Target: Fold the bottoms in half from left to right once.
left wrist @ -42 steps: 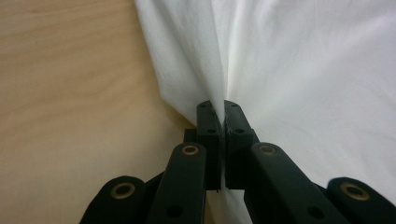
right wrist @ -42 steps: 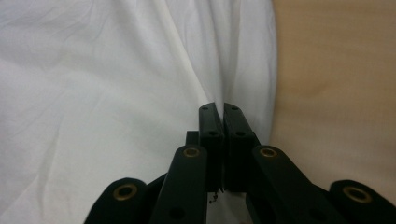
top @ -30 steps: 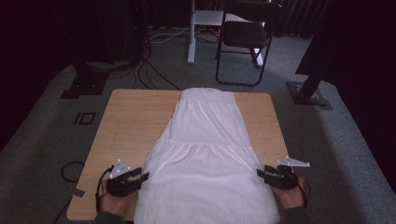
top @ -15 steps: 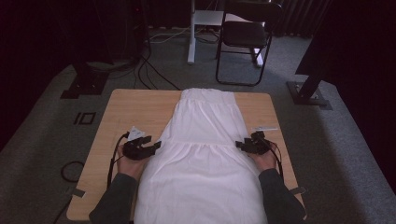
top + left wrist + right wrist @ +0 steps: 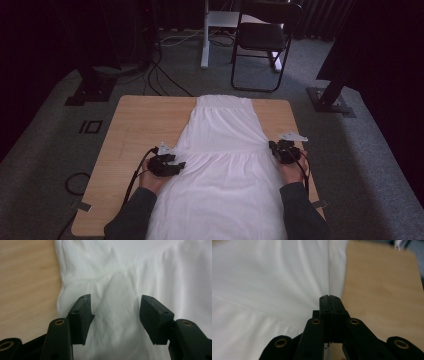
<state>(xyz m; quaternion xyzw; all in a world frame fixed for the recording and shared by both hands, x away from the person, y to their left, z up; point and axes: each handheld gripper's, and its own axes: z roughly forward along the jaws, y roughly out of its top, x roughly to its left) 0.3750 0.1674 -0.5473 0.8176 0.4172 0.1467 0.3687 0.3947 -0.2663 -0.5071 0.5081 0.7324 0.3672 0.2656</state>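
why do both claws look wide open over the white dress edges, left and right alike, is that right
Not quite. The left claw is open over the white dress, but the right claw has its jaws closed together at the dress edge, as the right gripper view shows.

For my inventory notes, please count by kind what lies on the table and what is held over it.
White dress: 1
Claws: 2, left claw and right claw
Total: 3

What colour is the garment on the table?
Plain white garment, no pattern; clearest in the left gripper view.
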